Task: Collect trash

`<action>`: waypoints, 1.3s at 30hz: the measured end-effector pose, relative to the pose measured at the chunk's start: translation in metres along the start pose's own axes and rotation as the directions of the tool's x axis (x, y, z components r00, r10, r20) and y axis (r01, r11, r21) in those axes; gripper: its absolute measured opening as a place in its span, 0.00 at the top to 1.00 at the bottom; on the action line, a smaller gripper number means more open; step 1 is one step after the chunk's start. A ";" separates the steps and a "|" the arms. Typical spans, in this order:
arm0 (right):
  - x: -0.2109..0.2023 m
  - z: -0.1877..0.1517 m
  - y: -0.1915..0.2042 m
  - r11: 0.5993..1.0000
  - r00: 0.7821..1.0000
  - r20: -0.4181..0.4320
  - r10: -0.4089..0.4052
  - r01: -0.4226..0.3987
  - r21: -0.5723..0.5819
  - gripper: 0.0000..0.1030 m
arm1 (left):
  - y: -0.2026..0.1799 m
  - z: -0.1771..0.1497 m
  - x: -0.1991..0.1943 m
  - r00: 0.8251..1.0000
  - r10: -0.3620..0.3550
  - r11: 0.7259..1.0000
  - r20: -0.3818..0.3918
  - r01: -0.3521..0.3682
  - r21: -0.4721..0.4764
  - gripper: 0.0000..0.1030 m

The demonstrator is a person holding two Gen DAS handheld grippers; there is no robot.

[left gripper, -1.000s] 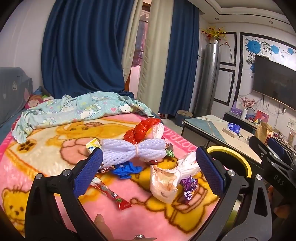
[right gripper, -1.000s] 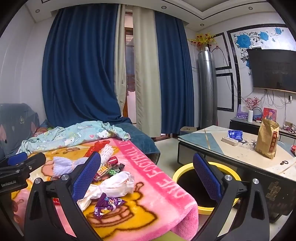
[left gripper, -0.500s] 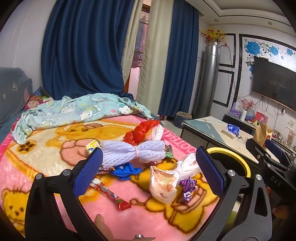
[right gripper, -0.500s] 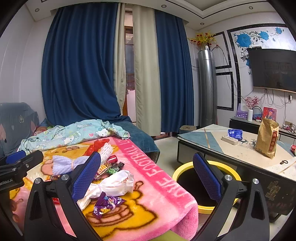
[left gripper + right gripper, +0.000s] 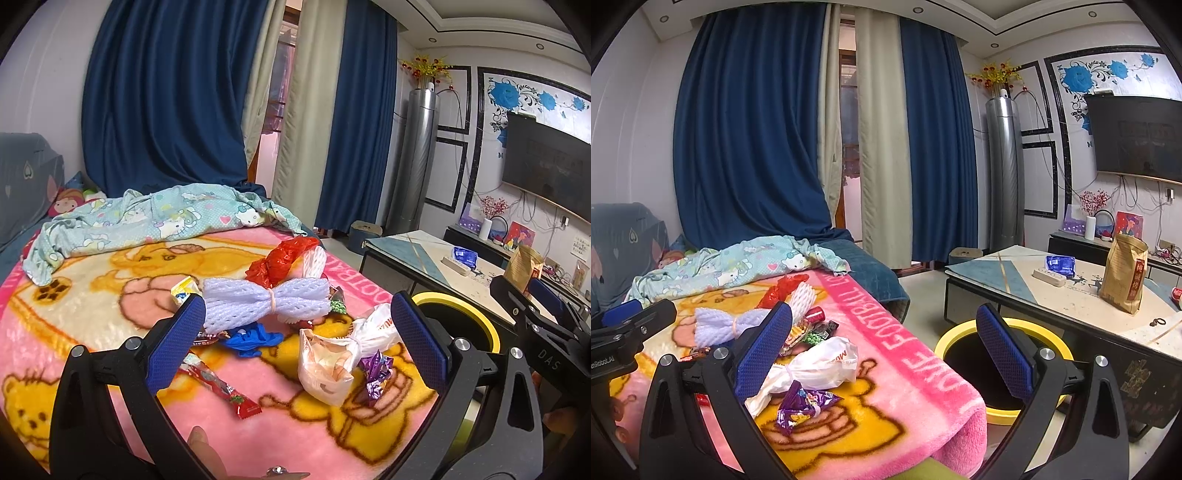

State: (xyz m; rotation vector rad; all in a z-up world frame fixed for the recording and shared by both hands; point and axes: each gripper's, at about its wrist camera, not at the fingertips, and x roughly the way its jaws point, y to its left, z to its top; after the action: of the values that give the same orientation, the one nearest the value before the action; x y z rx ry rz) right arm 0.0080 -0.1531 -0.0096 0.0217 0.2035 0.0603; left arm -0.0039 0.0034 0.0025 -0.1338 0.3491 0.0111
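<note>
Trash lies scattered on a pink cartoon blanket (image 5: pixel 110 295): a white foam net bundle (image 5: pixel 266 306), a red plastic bag (image 5: pixel 280 258), a blue glove (image 5: pixel 255 338), a tied white plastic bag (image 5: pixel 332 362), a purple wrapper (image 5: pixel 376 376) and a red candy stick (image 5: pixel 229 387). My left gripper (image 5: pixel 295 339) hovers open above the pile, holding nothing. My right gripper (image 5: pixel 882 350) is open and empty, near the blanket's edge, with the white bag (image 5: pixel 816 365) and purple wrapper (image 5: pixel 801 406) at its left finger. A yellow-rimmed bin (image 5: pixel 964 332) stands on the floor beside the bed.
A crumpled light-blue patterned cloth (image 5: pixel 155 218) lies at the far side of the blanket. A low table (image 5: pixel 1015 284) to the right carries a brown paper bag (image 5: pixel 1123 277), a power strip and a blue packet. Blue curtains hang behind.
Both views barely shift; the grippers stay open and nothing on the blanket has moved.
</note>
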 end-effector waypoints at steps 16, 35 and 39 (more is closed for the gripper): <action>0.002 -0.001 0.001 1.000 1.000 -0.006 0.000 0.000 -0.001 0.06 | -0.001 0.000 0.000 1.000 0.002 1.000 0.001 -0.002 -0.002 0.10; 0.015 -0.003 0.006 0.999 0.997 -0.066 0.044 -0.045 -0.013 0.06 | 0.009 -0.001 0.000 1.000 0.030 0.999 -0.002 -0.030 -0.025 0.10; 0.024 -0.003 0.014 0.996 0.991 -0.105 0.080 -0.085 -0.040 0.06 | 0.020 0.001 0.000 0.999 0.054 0.997 -0.001 -0.054 -0.053 0.10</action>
State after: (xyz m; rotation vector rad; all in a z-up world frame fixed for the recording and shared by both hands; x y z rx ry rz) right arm 0.0303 -0.1375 -0.0167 -0.0176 0.3044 0.1487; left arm -0.0038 0.0235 0.0008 -0.1765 0.3524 0.0735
